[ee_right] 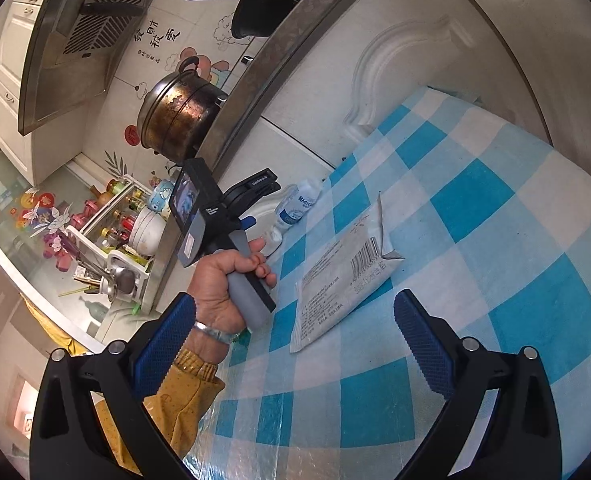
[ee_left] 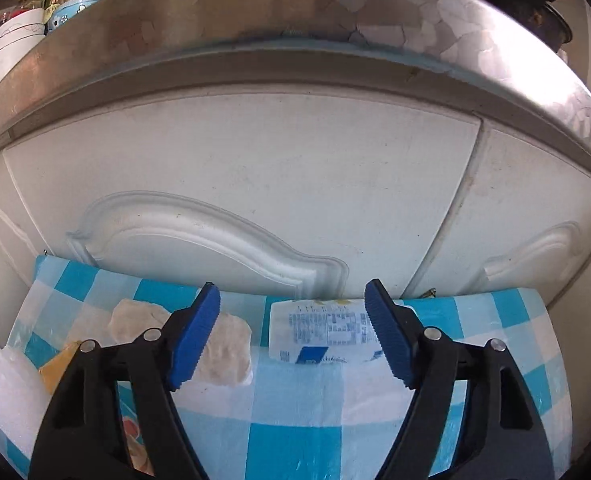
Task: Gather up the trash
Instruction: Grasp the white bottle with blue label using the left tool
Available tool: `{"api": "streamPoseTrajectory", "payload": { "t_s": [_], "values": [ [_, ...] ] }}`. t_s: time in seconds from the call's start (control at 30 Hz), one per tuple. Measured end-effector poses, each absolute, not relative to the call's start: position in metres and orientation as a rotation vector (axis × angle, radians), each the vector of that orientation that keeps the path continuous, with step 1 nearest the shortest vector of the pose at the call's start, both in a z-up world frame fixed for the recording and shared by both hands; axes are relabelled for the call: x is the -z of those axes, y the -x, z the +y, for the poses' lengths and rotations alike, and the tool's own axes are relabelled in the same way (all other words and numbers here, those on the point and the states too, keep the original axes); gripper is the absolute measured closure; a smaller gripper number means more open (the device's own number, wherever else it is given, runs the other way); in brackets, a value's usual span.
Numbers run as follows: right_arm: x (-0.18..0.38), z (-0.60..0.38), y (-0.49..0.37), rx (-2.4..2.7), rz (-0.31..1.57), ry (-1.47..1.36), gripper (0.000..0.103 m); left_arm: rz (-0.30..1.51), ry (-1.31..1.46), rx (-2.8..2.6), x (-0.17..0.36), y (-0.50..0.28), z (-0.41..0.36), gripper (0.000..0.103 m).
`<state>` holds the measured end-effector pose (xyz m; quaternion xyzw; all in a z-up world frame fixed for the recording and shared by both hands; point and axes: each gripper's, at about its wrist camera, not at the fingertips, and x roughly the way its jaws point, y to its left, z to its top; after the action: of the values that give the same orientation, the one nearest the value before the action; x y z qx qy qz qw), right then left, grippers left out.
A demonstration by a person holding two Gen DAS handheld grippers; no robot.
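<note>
Reaching for the bottle (ee_left: pixel 322 330) at the far edge of the table (ee_left: pixel 295 420), left gripper (ee_left: pixel 291 336) spread around it, pads not pressing; right gripper (ee_right: pixel 295 344) spread and empty above the packet (ee_right: pixel 343 280). Risk: round bottle rolls or gets pushed off against the cabinet (ee_left: pixel 255 168) as jaws close; tissue (ee_left: pixel 223 344) just left could snag

Bright daylight; glare on steel counter edge (ee_left: pixel 495 52); heavy fisheye bending, dark corner vignette; focus mostly sharp.

Left gripper (ee_right: pixel 251 216) fingertips hidden behind handle – bottle (ee_right: pixel 295 208) partly covered; wrapper (ee_left: pixel 323 332) print unreadable.
</note>
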<state>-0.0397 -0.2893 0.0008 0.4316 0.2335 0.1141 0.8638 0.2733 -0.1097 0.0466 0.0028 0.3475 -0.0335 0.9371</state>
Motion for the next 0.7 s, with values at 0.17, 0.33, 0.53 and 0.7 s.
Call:
{"api": "streamPoseTrajectory", "payload": {
  "t_s": [0.17, 0.33, 0.53, 0.7],
  "values": [
    [0.001, -0.293, 0.040, -0.231, 0.493, -0.906, 0.005, 0.724, -0.039, 0.027, -0.039, -0.287, -0.121, 0.030],
    [0.004, -0.295, 0.040, -0.223, 0.501, -0.911, 0.005, 0.735, -0.087, 0.041, -0.035, -0.288, -0.125, 0.037],
    [0.003, -0.296, 0.041, -0.210, 0.502, -0.902, 0.005, 0.732, -0.195, 0.137, -0.044, -0.269, -0.131, 0.043],
    [-0.001, -0.295, 0.042, -0.207, 0.496, -0.884, 0.005, 0.791, -0.248, 0.272, -0.041, -0.238, -0.127, 0.043]
  ]
}}
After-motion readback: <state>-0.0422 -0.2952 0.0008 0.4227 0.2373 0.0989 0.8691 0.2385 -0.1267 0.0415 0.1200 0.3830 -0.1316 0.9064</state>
